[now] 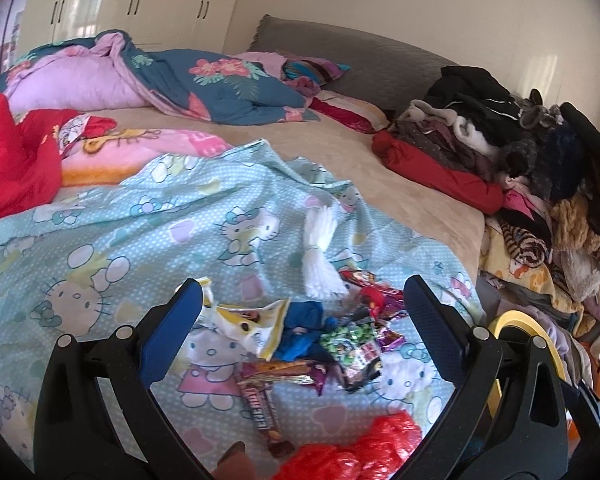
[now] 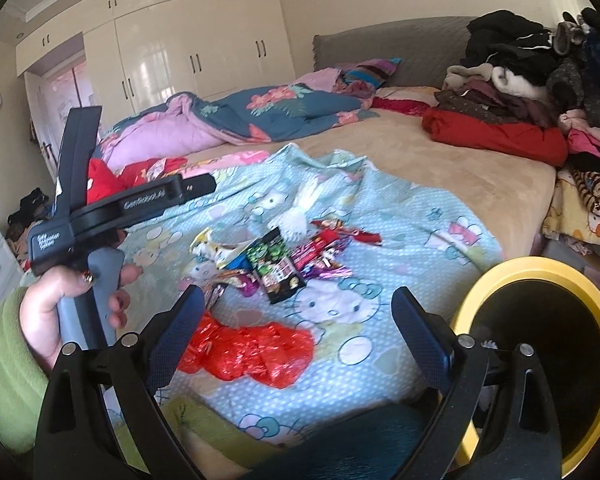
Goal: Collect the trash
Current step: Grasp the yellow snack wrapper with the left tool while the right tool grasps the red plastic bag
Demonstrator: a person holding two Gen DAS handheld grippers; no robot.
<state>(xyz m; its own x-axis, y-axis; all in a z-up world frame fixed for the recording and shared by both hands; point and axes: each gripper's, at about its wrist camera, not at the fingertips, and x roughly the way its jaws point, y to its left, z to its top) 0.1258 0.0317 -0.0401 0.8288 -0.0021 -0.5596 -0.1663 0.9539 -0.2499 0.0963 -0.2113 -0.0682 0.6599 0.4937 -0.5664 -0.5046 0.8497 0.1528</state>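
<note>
A heap of snack wrappers [image 1: 332,340] lies on the light-blue Hello Kitty sheet [image 1: 120,248]. It holds a white-yellow packet [image 1: 252,324], a green-black packet [image 2: 276,272], a brown bar wrapper [image 1: 260,408] and a crumpled red plastic bag [image 2: 252,352]. A white tassel [image 1: 320,256] lies just behind. My left gripper [image 1: 300,320] is open and empty, hovering over the heap. My right gripper [image 2: 296,316] is open and empty, above the red bag. A yellow-rimmed black bin [image 2: 548,360] stands at the bed's right edge.
The left gripper's body and the hand holding it [image 2: 80,240] show left in the right wrist view. A clothes pile [image 1: 520,140] fills the bed's right side. Rumpled quilts [image 1: 160,80] and a red garment [image 1: 16,152] lie at the back left. White wardrobes [image 2: 188,40] stand behind.
</note>
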